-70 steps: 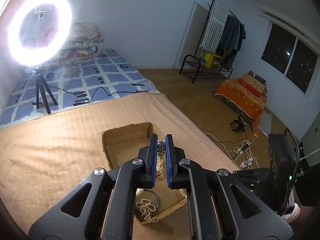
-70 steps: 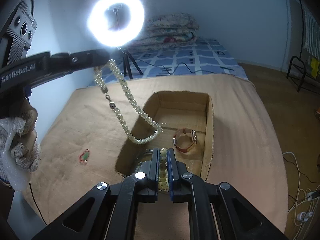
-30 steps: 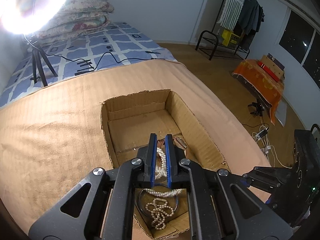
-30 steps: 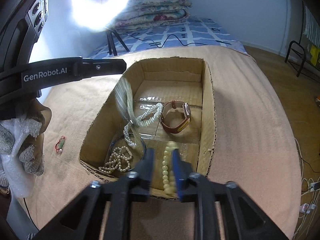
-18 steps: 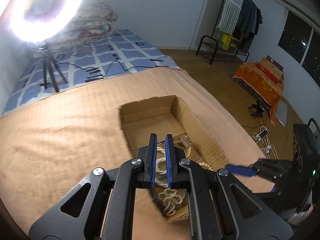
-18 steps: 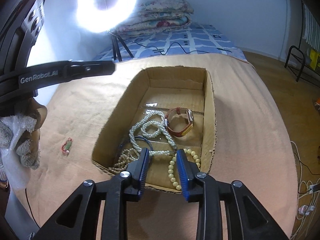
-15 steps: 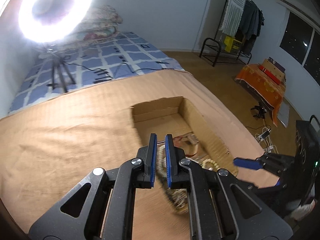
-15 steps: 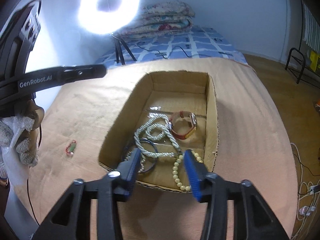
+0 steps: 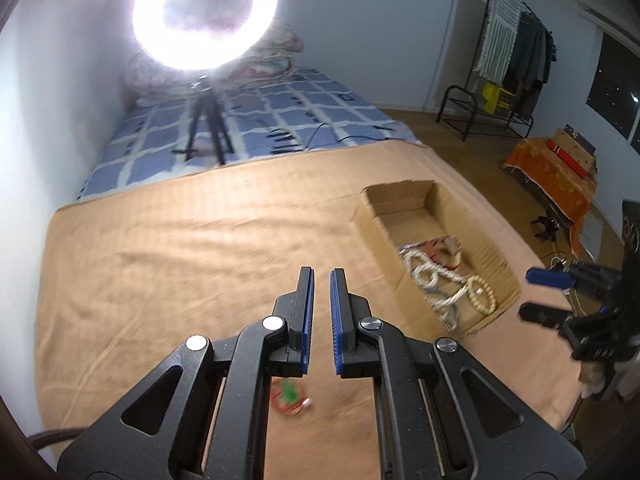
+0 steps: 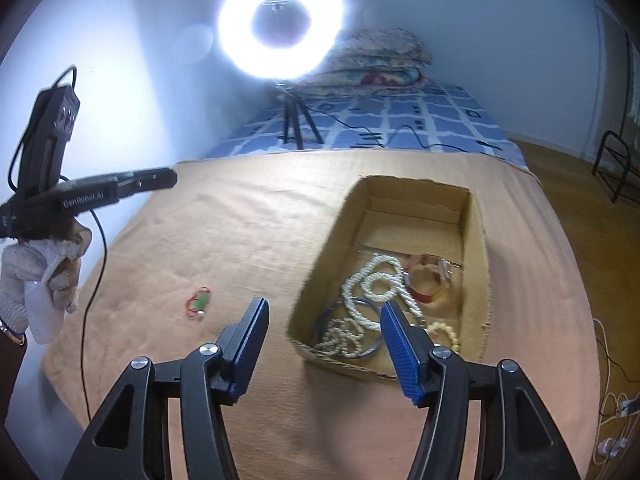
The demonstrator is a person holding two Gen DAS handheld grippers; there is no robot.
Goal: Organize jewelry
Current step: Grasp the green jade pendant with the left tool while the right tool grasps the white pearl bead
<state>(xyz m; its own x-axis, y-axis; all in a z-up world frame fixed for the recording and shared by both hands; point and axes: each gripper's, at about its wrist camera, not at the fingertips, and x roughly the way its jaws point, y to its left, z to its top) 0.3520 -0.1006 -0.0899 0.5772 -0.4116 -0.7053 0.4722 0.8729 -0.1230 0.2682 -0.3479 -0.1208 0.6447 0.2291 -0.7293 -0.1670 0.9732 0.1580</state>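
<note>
A tan cloth [image 10: 248,240] covered the table, wrinkled in places. On it stood an open cardboard box [image 10: 478,240], toward the right side, with jewelry heaped in its near end. Well apart from the box, to its left, a small red and green bracelet [image 10: 199,301] lay alone on the cloth. In the left wrist view the same bracelet [image 9: 289,395] showed blurred near the front edge, and the box [image 9: 438,204] sat off to the right.

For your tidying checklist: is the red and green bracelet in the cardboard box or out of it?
Out. The red and green bracelet lies on the tan cloth, left of the cardboard box.
</note>
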